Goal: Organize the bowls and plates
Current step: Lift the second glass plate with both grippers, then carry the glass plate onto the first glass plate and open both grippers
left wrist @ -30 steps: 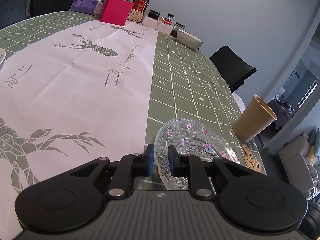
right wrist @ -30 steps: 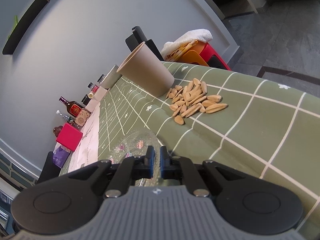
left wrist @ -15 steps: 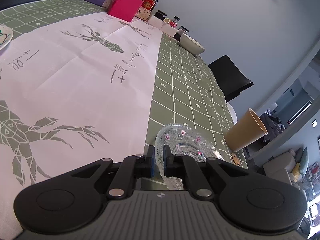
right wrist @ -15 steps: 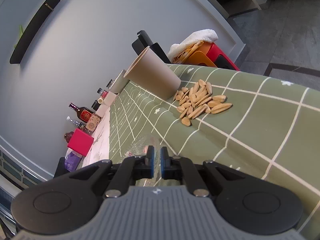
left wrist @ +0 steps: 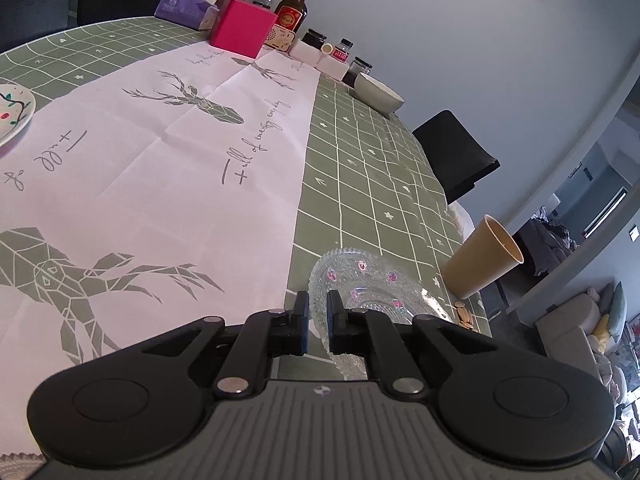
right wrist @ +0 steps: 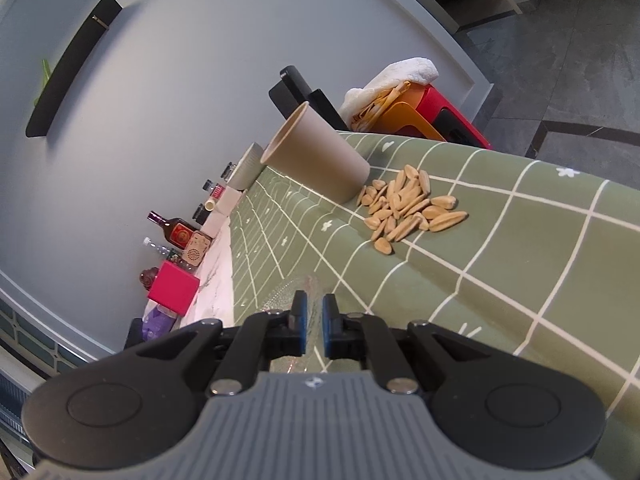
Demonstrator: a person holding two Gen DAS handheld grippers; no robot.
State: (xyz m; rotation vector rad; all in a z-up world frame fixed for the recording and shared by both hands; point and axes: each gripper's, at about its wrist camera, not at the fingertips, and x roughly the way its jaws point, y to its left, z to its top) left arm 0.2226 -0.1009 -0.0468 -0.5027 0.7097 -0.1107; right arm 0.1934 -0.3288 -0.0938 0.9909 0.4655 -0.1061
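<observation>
Clear cut glass, dotted with small pink flowers: that is the shallow glass plate [left wrist: 360, 284] both your claws are clamped on. Your left gripper [left wrist: 318, 322] points forward and tilts downward over the green checked tablecloth [left wrist: 372, 168], its blue-padded jaws pinched narrow on the plate's near rim, with the dish spreading away toward 1 o'clock. Your right gripper [right wrist: 315, 320] is rolled well over, so the table runs steeply across its view; its jaws are likewise nearly closed, with a thin edge of the same plate [right wrist: 286, 294] caught between the pads. The plate sits at the table's near right part, just right of the white deer-print runner [left wrist: 160, 168]. The tan paper cup [left wrist: 480, 264] stands near it at 2 o'clock, and the pile of pale seeds [right wrist: 408, 208] lies just beside that cup. A grey-white bowl [left wrist: 378, 92] waits well apart at 12 o'clock, near the far edge
</observation>
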